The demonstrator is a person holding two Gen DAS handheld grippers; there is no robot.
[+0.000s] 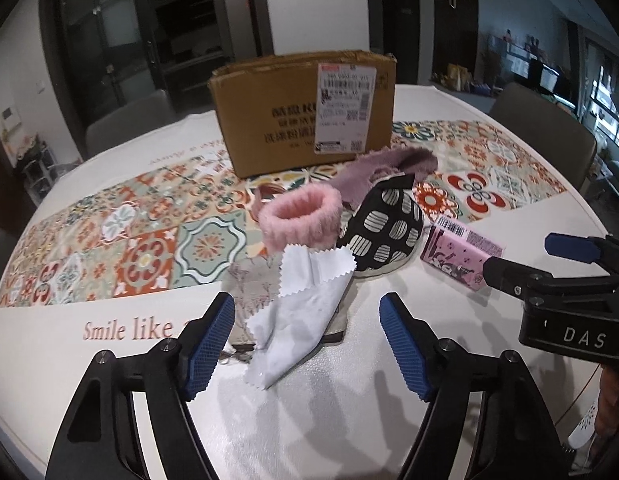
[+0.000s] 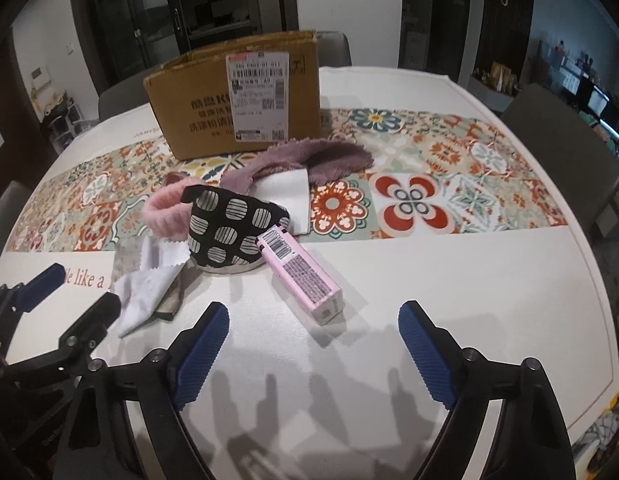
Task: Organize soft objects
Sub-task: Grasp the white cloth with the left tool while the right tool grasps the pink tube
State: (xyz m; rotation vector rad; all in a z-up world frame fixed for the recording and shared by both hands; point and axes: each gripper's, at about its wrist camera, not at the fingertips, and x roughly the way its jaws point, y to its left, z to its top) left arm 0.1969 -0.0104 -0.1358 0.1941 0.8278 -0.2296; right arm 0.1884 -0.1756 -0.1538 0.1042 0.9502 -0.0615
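Note:
A pile of soft things lies mid-table: a white zigzag-edged cloth (image 1: 297, 312) (image 2: 149, 286) over a grey patterned cloth (image 1: 249, 292), a pink fluffy band (image 1: 299, 218) (image 2: 161, 212), a black pouch with white ovals (image 1: 383, 226) (image 2: 233, 228) and a mauve fluffy band (image 1: 385, 166) (image 2: 305, 158). An open cardboard box (image 1: 293, 120) (image 2: 213, 100) stands behind them. My left gripper (image 1: 307, 344) is open, just short of the white cloth. My right gripper (image 2: 313, 354) is open and empty, just short of a pink carton (image 2: 301, 276) (image 1: 461, 256).
The round white table (image 2: 469, 280) carries a patterned tile runner (image 1: 129, 236) (image 2: 449, 184). Grey chairs (image 2: 561, 152) (image 1: 125, 124) stand around the far side. The right gripper shows at the right edge of the left wrist view (image 1: 557, 276).

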